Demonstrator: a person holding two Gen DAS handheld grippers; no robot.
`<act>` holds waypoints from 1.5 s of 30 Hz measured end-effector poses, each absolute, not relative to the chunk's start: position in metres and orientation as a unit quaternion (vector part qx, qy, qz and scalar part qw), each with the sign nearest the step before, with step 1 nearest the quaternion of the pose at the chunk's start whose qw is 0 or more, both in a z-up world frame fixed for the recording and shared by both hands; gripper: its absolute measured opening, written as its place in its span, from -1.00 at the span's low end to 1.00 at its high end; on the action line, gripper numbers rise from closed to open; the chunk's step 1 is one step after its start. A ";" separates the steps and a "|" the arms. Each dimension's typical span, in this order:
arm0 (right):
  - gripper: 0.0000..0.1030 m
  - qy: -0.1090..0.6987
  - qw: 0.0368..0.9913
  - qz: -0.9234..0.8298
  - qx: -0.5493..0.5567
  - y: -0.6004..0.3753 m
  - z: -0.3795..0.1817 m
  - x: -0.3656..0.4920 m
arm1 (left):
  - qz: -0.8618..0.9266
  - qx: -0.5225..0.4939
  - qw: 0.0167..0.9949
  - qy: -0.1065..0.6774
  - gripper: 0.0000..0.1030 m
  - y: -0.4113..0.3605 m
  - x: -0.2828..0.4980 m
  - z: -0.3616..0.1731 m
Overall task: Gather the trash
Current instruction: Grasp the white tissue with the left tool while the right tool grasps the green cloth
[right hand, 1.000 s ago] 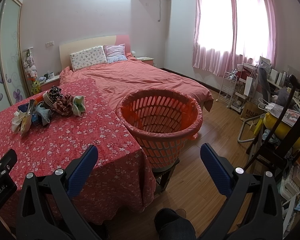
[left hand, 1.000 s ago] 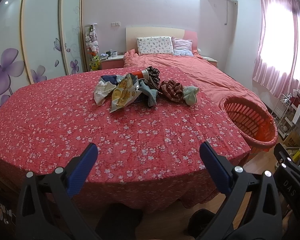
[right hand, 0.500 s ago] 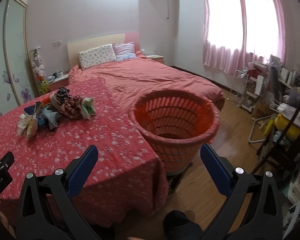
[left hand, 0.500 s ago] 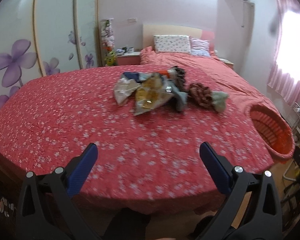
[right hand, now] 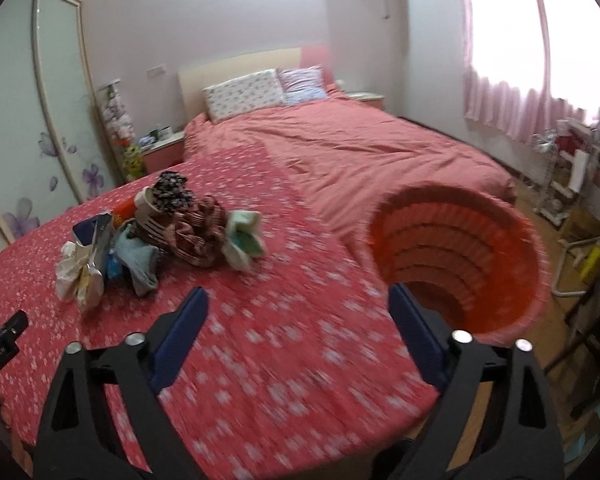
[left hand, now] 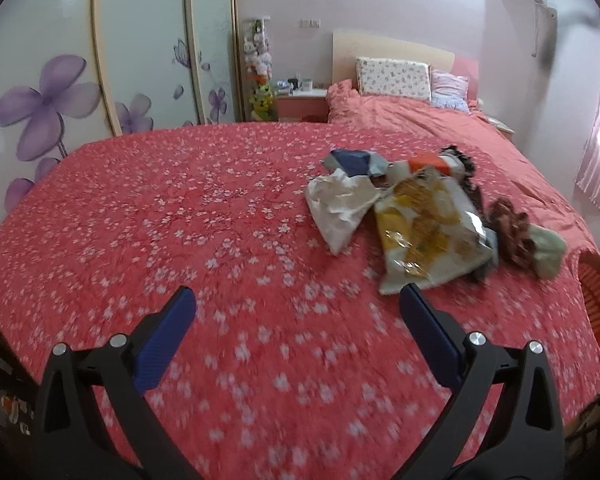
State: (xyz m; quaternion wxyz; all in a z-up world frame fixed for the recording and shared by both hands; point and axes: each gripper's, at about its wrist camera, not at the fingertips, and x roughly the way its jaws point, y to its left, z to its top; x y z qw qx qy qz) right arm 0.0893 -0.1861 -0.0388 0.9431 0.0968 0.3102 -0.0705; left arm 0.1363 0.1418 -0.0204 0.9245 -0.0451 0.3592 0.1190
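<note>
Left wrist view. Your left gripper [left hand: 294, 300], black frame with blue pads, stands apart and empty over the red floral quilted cover [left hand: 180, 216]. The heap of trash lies on that cover beyond and to the right of the gripper: a crumpled white paper wrapper [left hand: 340, 204], a yellow-and-silver foil snack bag [left hand: 428, 232] whose near corner sits just above the right pad, a dark blue packet [left hand: 354, 162], an orange carton [left hand: 430, 164], and bunched brown cloth [left hand: 508, 228] beside a pale green cloth [left hand: 548, 252]. The orange plastic lattice basket [left hand: 598, 300] shows at the cover's right edge.

Right wrist view. Your right gripper [right hand: 298, 306], same build, holds nothing; its jaws have just been closing a little yet remain wide. The heap [right hand: 160, 236] lies on the cover [right hand: 300, 360] beyond and left of the gripper; the basket [right hand: 460, 256] stands off the cover's right edge, just beyond the right pad.
</note>
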 end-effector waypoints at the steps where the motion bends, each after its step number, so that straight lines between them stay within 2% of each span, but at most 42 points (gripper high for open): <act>1: 0.53 0.317 0.941 -0.061 0.102 -0.184 -0.041 0.101 | 0.112 -0.050 0.923 0.364 0.93 0.146 0.143 -0.023; 6: 0.10 0.349 0.925 -0.028 0.146 -0.187 -0.053 0.148 | 0.094 -0.064 0.917 0.383 0.91 0.157 0.181 -0.034; 14: -0.28 0.370 0.914 -0.008 0.167 -0.184 -0.067 0.183 | 0.078 -0.089 0.906 0.406 0.85 0.161 0.220 -0.052; 18: -0.78 0.386 0.910 0.001 0.152 -0.180 -0.075 0.192 | 0.075 -0.087 0.902 0.417 0.59 0.160 0.238 -0.059; 19: -0.82 0.387 0.910 0.002 0.149 -0.180 -0.076 0.193 | 0.075 -0.087 0.900 0.419 0.49 0.160 0.243 -0.062; 22: -0.89 0.379 0.916 0.000 0.135 -0.181 -0.074 0.188 | 0.071 -0.096 0.895 0.431 0.30 0.163 0.253 -0.068; 32: -0.90 0.360 0.925 -0.009 0.122 -0.191 -0.066 0.178 | 0.054 -0.119 0.895 0.426 0.14 0.176 0.268 -0.070; 33: -0.90 0.358 0.926 -0.010 0.122 -0.191 -0.065 0.177 | 0.049 -0.120 0.896 0.424 0.07 0.176 0.268 -0.070; 35: -0.90 0.355 0.927 -0.012 0.122 -0.191 -0.064 0.175 | 0.042 -0.117 0.898 0.422 -0.24 0.175 0.268 -0.070; 36: -0.90 0.354 0.927 -0.013 0.122 -0.192 -0.063 0.174 | 0.036 -0.115 0.899 0.421 -0.29 0.175 0.268 -0.070; 45: -0.90 0.341 0.932 -0.014 0.124 -0.195 -0.053 0.161 | 0.028 -0.100 0.915 0.390 -0.32 0.178 0.241 -0.052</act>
